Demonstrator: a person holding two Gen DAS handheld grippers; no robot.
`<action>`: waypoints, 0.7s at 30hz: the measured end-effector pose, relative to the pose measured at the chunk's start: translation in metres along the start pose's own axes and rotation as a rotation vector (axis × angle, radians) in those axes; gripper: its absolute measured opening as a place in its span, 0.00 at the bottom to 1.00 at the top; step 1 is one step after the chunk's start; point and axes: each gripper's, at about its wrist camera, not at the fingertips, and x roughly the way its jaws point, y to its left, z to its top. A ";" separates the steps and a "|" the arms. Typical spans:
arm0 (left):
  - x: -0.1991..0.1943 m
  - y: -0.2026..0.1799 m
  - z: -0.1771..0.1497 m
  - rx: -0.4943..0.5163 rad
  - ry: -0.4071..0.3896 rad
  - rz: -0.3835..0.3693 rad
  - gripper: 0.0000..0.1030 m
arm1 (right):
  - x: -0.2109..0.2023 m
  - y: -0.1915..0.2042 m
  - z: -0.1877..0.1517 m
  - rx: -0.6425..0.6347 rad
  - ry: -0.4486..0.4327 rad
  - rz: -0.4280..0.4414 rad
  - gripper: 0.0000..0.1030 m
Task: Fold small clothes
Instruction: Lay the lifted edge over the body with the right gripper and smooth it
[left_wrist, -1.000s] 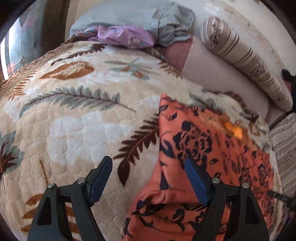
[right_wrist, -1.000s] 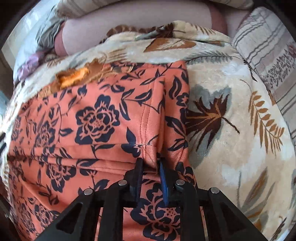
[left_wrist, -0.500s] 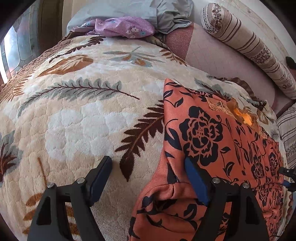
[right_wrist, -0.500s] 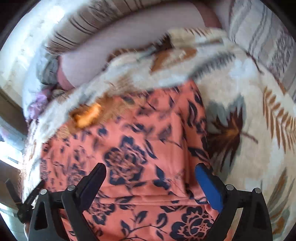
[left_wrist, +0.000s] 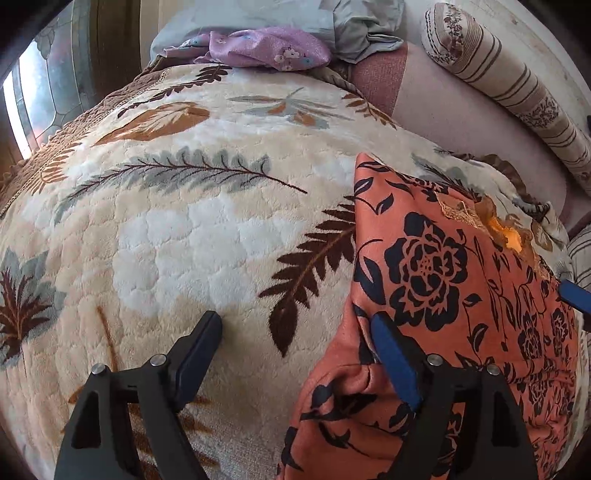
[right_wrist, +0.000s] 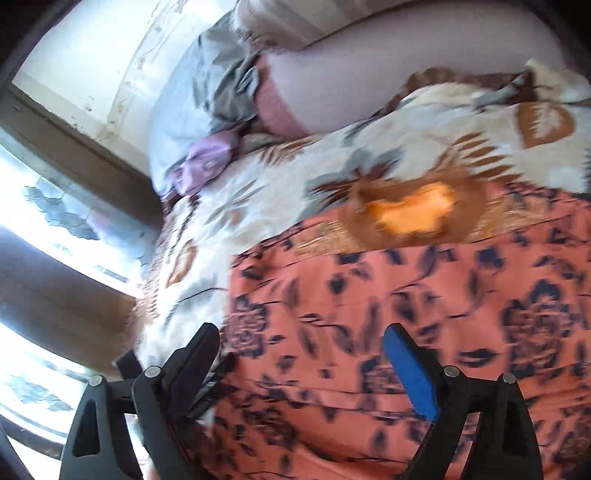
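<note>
- Orange floral garment (left_wrist: 461, 295) lay flat on the leaf-print blanket (left_wrist: 184, 240), toward the bed's right side in the left wrist view; its near-left corner was bunched up by the left gripper.
- Left gripper (left_wrist: 295, 339): we saw the jaws spread wide, one finger over bare blanket, the blue-padded finger over the garment's left edge, nothing clamped between them.
- Right gripper (right_wrist: 301, 350): jaws had just been opening and stood wide apart above the garment (right_wrist: 406, 314), no cloth pinched between the pads; this view was motion-blurred.
- We noted a gold-brown trim with a bright orange patch (right_wrist: 417, 214) at the garment's far edge.
- Beyond the blanket: purple cloth (left_wrist: 266, 50), grey bedding (left_wrist: 351, 29), striped bolster (left_wrist: 517, 85).
- Window (right_wrist: 55, 258) at the left in the right wrist view.
</note>
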 end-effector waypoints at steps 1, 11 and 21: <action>0.000 0.000 0.000 0.000 0.002 -0.001 0.82 | 0.020 0.004 0.001 0.025 0.032 0.057 0.90; 0.005 0.000 0.006 -0.008 0.013 -0.003 0.86 | 0.099 -0.016 0.035 0.135 -0.056 -0.025 0.90; 0.005 0.000 0.004 -0.008 0.004 -0.008 0.88 | 0.137 -0.005 0.037 0.161 0.010 0.070 0.88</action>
